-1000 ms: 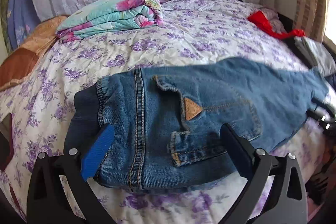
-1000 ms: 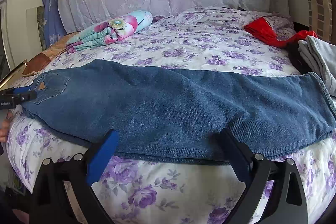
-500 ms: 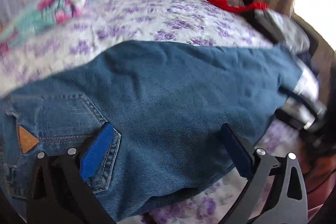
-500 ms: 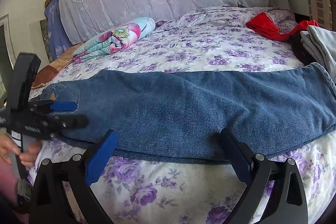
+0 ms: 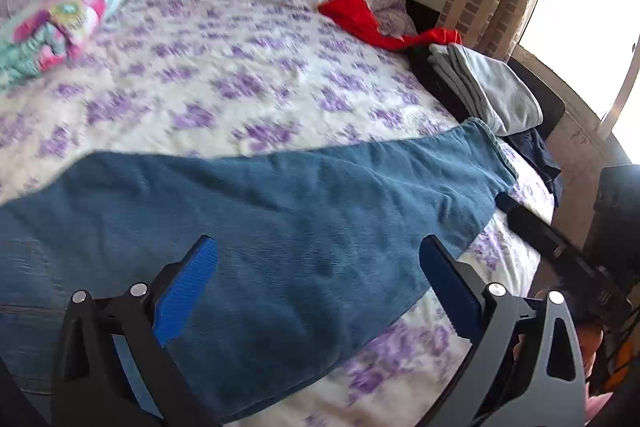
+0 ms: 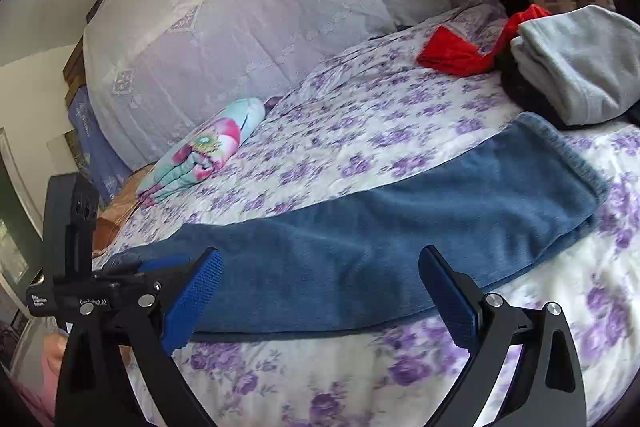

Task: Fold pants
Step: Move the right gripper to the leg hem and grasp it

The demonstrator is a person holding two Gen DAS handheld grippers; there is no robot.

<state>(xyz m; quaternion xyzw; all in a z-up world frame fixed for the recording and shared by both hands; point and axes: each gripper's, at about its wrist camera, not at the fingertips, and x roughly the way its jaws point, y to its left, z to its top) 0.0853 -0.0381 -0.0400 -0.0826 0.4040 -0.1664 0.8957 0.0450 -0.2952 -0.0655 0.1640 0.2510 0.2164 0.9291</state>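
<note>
I am looking at the jeans [image 5: 280,211], which are lying flat along the near edge of the bed [image 5: 224,75], legs stacked, with the hem end [image 6: 560,155] reaching toward the bed's right edge. My left gripper [image 5: 316,267] is hovering over the middle of the denim with its blue pads spread wide, grasping nothing. My right gripper [image 6: 320,275] is hanging above the near edge, also released, its fingers apart over the leg fabric. In the right wrist view the left gripper is showing at the far left, by the waist end. A folded grey garment [image 6: 576,67] is sitting near the right edge, a red cloth [image 6: 452,53] just beside it. A folded floral blanket [image 6: 208,151] is lying toward the far left corner, below the large pale pillow [image 6: 256,11].
</note>
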